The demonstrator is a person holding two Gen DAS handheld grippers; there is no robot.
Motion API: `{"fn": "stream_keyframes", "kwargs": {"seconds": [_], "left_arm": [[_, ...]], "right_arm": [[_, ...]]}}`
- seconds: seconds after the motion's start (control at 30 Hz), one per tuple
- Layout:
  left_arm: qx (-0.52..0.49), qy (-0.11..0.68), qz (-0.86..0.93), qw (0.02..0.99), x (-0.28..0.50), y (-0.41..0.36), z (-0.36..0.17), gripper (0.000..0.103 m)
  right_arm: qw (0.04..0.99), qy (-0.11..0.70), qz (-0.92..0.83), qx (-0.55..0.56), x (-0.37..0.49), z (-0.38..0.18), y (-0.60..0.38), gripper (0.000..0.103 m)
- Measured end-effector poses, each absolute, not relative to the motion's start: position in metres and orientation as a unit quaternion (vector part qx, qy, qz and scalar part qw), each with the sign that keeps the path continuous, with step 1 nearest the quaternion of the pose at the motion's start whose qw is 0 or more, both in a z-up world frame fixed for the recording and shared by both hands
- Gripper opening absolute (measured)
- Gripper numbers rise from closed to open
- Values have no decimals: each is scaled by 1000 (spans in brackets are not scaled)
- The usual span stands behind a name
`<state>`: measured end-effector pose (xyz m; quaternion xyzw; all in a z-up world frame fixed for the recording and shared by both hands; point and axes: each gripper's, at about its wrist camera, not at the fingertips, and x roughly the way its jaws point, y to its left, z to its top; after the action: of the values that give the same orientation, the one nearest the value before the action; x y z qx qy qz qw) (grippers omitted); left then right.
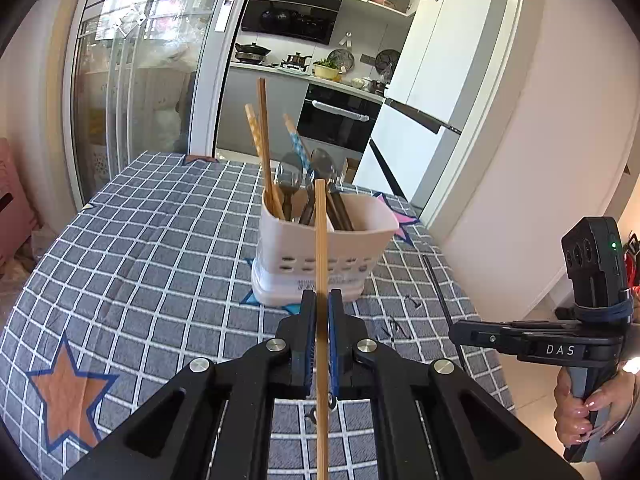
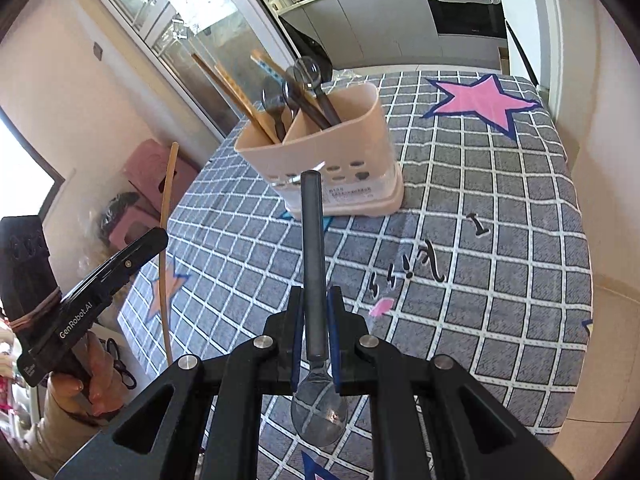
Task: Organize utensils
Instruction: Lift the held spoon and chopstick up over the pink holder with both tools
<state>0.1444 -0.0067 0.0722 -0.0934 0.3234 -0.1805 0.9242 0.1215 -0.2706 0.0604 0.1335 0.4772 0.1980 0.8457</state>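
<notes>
A beige two-compartment utensil holder stands on the grey checked tablecloth, holding several chopsticks and dark-handled spoons. My left gripper is shut on a wooden chopstick, whose tip points up in front of the holder; it also shows in the right wrist view. My right gripper is shut on a spoon, dark handle forward toward the holder, bowl back under the jaws. The right gripper shows at the right edge of the left wrist view.
The table's right edge drops to a tiled floor. Pink stools stand off the table's left side. A glass sliding door and the kitchen with an oven lie behind the table.
</notes>
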Motion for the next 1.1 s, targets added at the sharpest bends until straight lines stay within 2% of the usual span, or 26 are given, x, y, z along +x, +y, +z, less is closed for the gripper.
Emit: {"fn": "stream_keyframes", "kwargs": {"seconds": [0.53, 1.1], "left_arm": [[-94, 283, -169, 939, 200, -14, 101, 37], [-63, 258, -135, 955, 228, -24, 109, 37]], "right_arm": [[860, 443, 207, 147, 176, 99, -269, 12], [866, 427, 212, 151, 212, 112, -262, 12]]}}
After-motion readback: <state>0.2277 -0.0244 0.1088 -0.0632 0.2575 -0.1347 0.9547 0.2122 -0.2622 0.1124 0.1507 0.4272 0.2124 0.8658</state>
